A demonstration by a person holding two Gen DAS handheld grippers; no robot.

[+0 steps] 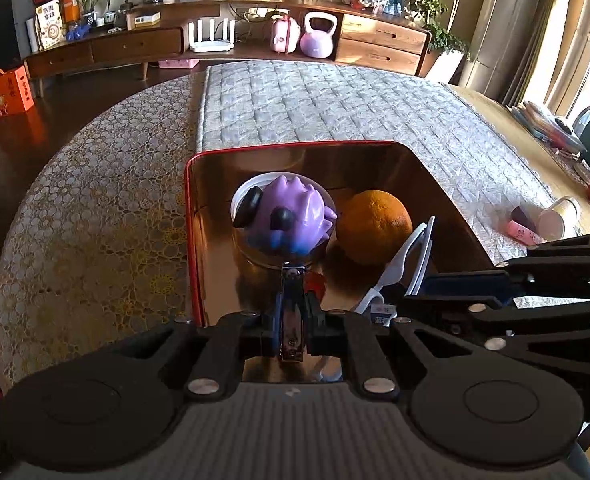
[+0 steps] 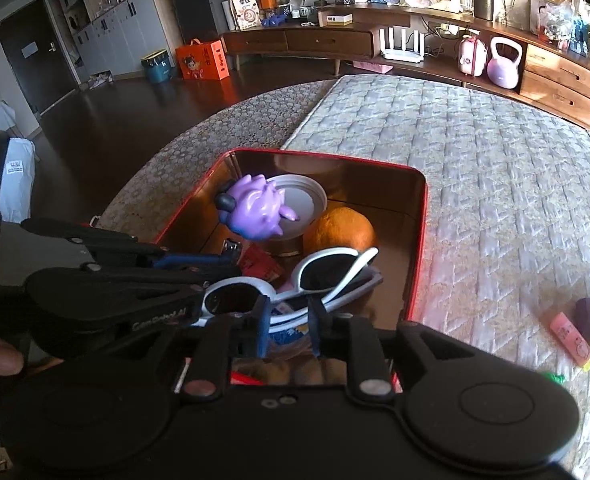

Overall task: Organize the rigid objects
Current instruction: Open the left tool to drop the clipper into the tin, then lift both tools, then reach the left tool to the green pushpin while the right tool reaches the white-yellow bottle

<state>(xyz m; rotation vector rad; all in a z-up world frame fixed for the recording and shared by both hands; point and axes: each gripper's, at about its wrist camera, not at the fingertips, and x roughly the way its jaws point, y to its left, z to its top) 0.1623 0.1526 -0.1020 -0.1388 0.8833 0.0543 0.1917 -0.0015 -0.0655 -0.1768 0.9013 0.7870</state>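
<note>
On the quilted grey mat [image 2: 475,168], at its near left corner, sits the red-rimmed tin [image 1: 193,240], the landmark here. Beyond the tin's far rim the mat runs bare to the wooden sideboard [image 2: 335,40]; to the tin's left lies a patterned lace cloth [image 1: 95,216] that ends at a curved edge above dark floor. To the tin's right the mat stays open as far as a pink tube [image 2: 571,338] and a purple block [image 2: 586,316], well apart from the rim.

Inside the tin, an orange [image 1: 373,226] lies toward the far right wall, just beside a white lidded cup [image 2: 305,200] on which a purple spiky toy [image 1: 295,212] rests. White-framed sunglasses [image 2: 295,280] lie nearer, across the tin's front part.

The left gripper [image 1: 293,322] hangs over the tin's near rim, fingers clamped on a chrome nail clipper [image 1: 293,312] that points at the toy. The right gripper [image 2: 289,326] hovers over the sunglasses, fingers a little apart either side of the frame; I cannot tell whether the pads touch it.

An orange box [image 2: 203,60] on the floor far left of the tin carries a cartoon figure; the left gripper's arm shows raised lettering too blurred to read.
</note>
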